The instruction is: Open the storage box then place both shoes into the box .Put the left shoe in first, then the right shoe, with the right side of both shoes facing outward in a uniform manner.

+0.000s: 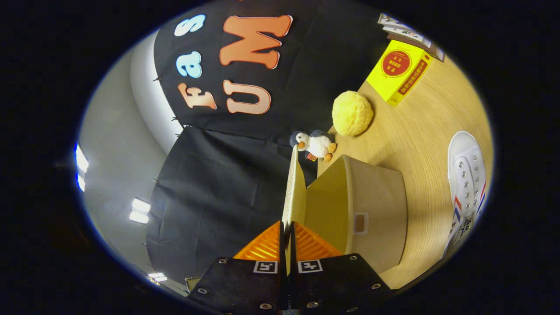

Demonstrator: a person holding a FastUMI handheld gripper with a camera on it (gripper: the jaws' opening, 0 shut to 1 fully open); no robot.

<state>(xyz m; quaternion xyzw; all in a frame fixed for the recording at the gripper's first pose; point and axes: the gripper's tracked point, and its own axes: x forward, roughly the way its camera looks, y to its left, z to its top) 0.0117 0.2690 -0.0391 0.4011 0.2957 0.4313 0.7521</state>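
The view is rolled onto its side. A beige storage box (376, 210) stands on the wooden table (420, 127) just ahead of the fingers. Its thin lid (294, 188) is swung up, seen edge-on, and its inside wall shows behind the lid. My gripper (287, 225) is shut on the lid's free edge, both pads pressed flat against it. A white lace-up shoe (467, 179) with red and blue side stripes lies on the table beyond the box's far side, partly cut off. Whether it is the left or right shoe I cannot tell.
A yellow knobbly ball (352, 113) and a small penguin plush (316, 144) sit on the table past the box, near the black cloth wall. A yellow carton (398, 70) and some cards (409, 33) lie farther off.
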